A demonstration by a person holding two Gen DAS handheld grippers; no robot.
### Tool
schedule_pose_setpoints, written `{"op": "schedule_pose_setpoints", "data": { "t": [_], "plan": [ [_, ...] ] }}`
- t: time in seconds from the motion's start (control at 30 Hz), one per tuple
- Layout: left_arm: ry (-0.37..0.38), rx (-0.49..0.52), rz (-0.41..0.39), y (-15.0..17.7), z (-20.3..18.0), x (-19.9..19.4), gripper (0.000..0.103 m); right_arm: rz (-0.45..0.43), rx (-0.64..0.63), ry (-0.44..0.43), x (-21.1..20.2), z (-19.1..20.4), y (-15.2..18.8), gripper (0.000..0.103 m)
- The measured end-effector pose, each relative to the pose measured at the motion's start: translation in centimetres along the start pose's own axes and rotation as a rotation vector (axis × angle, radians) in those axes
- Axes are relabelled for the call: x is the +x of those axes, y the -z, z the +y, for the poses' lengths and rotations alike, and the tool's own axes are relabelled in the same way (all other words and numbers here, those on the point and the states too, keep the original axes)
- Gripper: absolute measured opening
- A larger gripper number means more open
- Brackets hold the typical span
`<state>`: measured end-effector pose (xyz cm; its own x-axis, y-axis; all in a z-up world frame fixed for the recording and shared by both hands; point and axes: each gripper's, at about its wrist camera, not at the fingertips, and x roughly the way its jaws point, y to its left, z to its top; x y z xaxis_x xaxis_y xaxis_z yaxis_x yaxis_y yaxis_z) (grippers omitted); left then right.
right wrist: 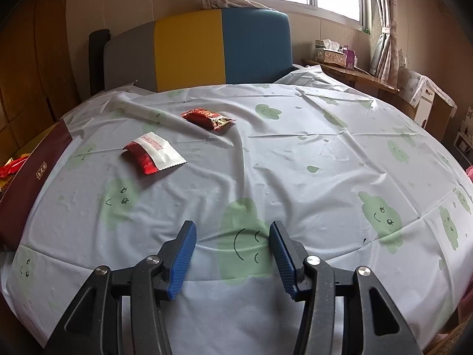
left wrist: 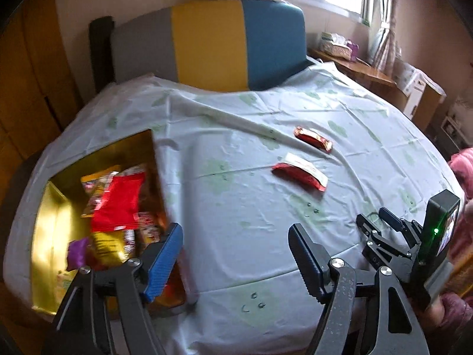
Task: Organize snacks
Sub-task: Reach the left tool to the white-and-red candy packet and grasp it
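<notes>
A gold-lined box [left wrist: 63, 177] holds several snack packets, with a red packet [left wrist: 118, 204] on top. Its dark red outer wall [right wrist: 32, 174] shows at the left of the right wrist view. Two snacks lie on the tablecloth: a red-and-white packet [left wrist: 300, 171] [right wrist: 153, 152] and a dark red packet [left wrist: 313, 139] [right wrist: 208, 118] farther back. My left gripper [left wrist: 236, 242] is open and empty, just right of the box. My right gripper [right wrist: 232, 242] is open and empty over the near tablecloth; it also shows in the left wrist view [left wrist: 375, 222].
A pale tablecloth [right wrist: 295, 162] with green cloud faces covers the round table. A grey, yellow and blue chair back [right wrist: 207, 47] stands behind it. A wooden shelf with a tissue box [right wrist: 331, 53] is at the back right under the window.
</notes>
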<state>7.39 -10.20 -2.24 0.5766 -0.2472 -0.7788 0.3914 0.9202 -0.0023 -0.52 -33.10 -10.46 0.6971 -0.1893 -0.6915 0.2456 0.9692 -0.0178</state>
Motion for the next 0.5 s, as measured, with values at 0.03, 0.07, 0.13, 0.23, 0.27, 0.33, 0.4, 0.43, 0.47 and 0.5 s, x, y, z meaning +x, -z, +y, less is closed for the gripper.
{"op": "schedule_pose_setpoints", "data": {
  "t": [0.03, 0.07, 0.13, 0.23, 0.27, 0.33, 0.4, 0.43, 0.47, 0.5],
  "plan": [
    [0.013, -0.004, 0.013, -0.2, -0.2, 0.4, 0.073, -0.001, 0.001, -0.001, 0.0, 0.0, 0.0, 0.053],
    [0.037, -0.014, 0.037, -0.6, -0.3, 1.3, 0.072, -0.003, 0.003, -0.003, 0.0, 0.0, 0.0, 0.053],
    [0.060, -0.038, 0.077, -1.1, -0.5, 2.6, 0.065, -0.007, 0.005, -0.006, 0.0, -0.1, 0.1, 0.053],
    [0.119, -0.087, 0.141, -2.0, -0.7, 4.9, 0.057, -0.011, 0.008, -0.011, 0.0, -0.2, 0.1, 0.053],
    [0.148, -0.109, 0.162, -2.3, -0.8, 5.7, 0.055, -0.013, 0.010, -0.013, 0.0, -0.2, 0.2, 0.053],
    [0.201, -0.160, 0.201, -2.9, -0.8, 7.1, 0.051, -0.017, 0.011, -0.016, -0.1, -0.2, 0.2, 0.053],
    [0.255, -0.206, 0.236, -3.6, -1.3, 8.6, 0.050, -0.021, 0.016, -0.022, -0.1, -0.3, 0.3, 0.053],
    [0.271, -0.217, 0.248, -3.8, -1.5, 9.0, 0.050, -0.023, 0.017, -0.024, -0.1, -0.3, 0.3, 0.053],
    [0.283, -0.239, 0.267, -4.2, -1.8, 9.7, 0.050, -0.024, 0.016, -0.027, -0.1, -0.3, 0.3, 0.054],
    [0.297, -0.261, 0.285, -4.5, -2.2, 10.5, 0.053, -0.025, 0.015, -0.031, -0.1, -0.3, 0.3, 0.055]
  ]
}}
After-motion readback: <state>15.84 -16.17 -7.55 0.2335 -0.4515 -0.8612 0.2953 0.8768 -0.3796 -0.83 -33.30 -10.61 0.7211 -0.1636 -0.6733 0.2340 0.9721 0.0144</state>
